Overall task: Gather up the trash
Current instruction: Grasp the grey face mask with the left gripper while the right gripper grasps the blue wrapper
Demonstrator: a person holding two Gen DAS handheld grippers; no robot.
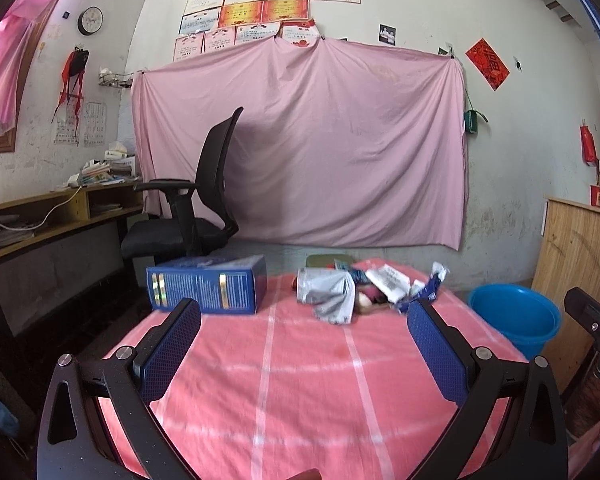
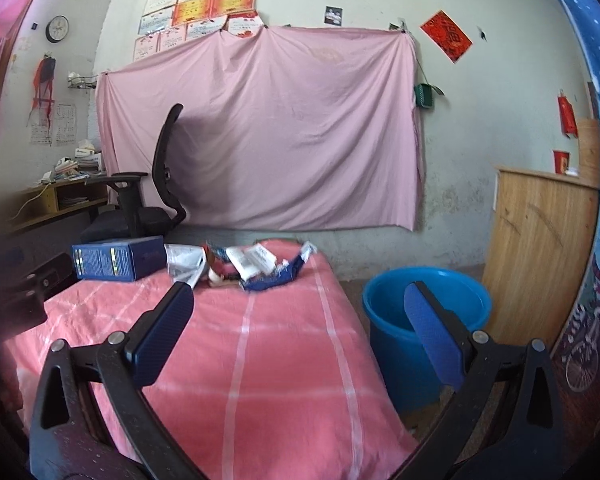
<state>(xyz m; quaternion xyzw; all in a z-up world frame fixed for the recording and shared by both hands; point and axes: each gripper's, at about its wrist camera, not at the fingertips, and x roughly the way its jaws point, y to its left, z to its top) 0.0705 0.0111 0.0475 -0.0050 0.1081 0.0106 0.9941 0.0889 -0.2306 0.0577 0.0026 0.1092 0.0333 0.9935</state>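
We are holding the left gripper [image 1: 304, 312] low over the near part of the table [image 1: 300, 392], which is wearing a pink checked cloth, and its jaws are standing wide apart with nothing between them. We are keeping the right gripper [image 2: 296, 298] beside it over the table's right edge, its jaws likewise spread wide and gripping nothing.

The trash is lying at the far end of the table: a blue box [image 1: 208, 288] is resting on its side at the far left, and just right of it a heap of crumpled wrappers [image 1: 364, 288] is sitting in a loose cluster, silver, white and blue pieces overlapping. A blue bucket [image 2: 424, 320] is standing on the floor just beside the table's right edge. Both grippers are hanging well short of the trash.
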